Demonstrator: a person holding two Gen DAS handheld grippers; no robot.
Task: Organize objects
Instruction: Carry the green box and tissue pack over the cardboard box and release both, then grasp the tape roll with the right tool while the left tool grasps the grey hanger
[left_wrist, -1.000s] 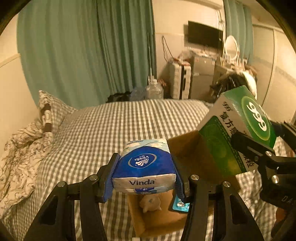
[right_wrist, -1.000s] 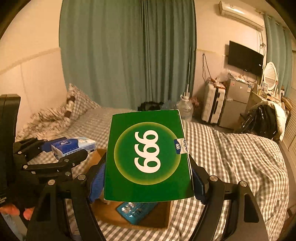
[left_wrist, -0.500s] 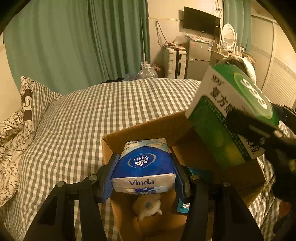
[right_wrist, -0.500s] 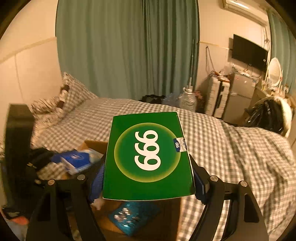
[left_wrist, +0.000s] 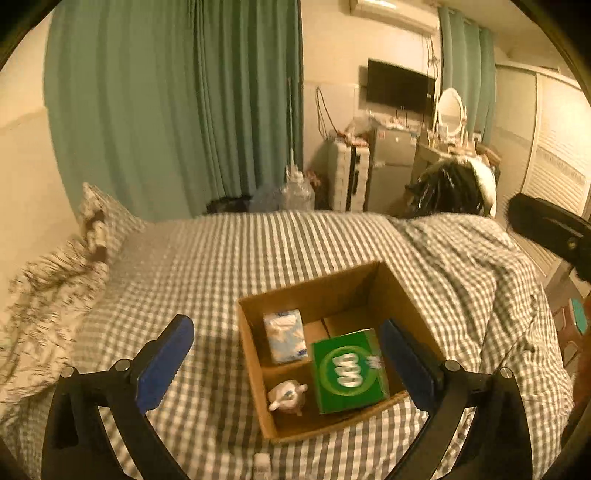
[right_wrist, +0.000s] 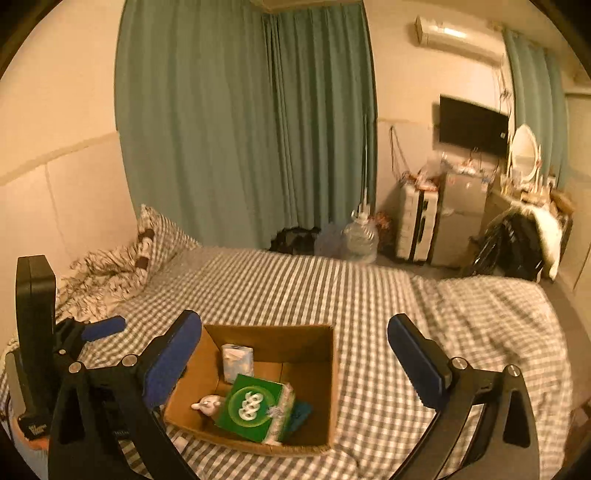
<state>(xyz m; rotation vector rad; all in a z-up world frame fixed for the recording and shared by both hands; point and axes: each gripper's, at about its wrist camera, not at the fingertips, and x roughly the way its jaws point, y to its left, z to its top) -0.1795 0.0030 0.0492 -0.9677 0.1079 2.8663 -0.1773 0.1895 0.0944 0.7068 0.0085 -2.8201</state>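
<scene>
An open cardboard box (left_wrist: 399, 295) (right_wrist: 334, 373) sits on the checked bed. Inside it lie a green 999 box (left_wrist: 349, 371) (right_wrist: 255, 406), a blue-white Vinda tissue pack (left_wrist: 285, 335) (right_wrist: 237, 362) and a small white figurine (left_wrist: 287, 397) (right_wrist: 207, 404). A teal item (right_wrist: 301, 411) shows under the green box. My left gripper (left_wrist: 288, 358) is open and empty above the box. My right gripper (right_wrist: 295, 354) is open and empty above the box. The left gripper also shows at the left edge of the right wrist view (right_wrist: 92, 332).
The checked duvet (left_wrist: 221, 266) covers the bed, with pillows (right_wrist: 155, 240) at the left. Green curtains (right_wrist: 240, 129), a water jug (right_wrist: 360, 236), a suitcase (right_wrist: 417, 225), a small fridge (right_wrist: 461, 218) and a TV (right_wrist: 472, 123) stand beyond the bed.
Both grippers opened and pulled back up. The tissue pack and the green 999 box left the grippers and now lie in the cardboard box.
</scene>
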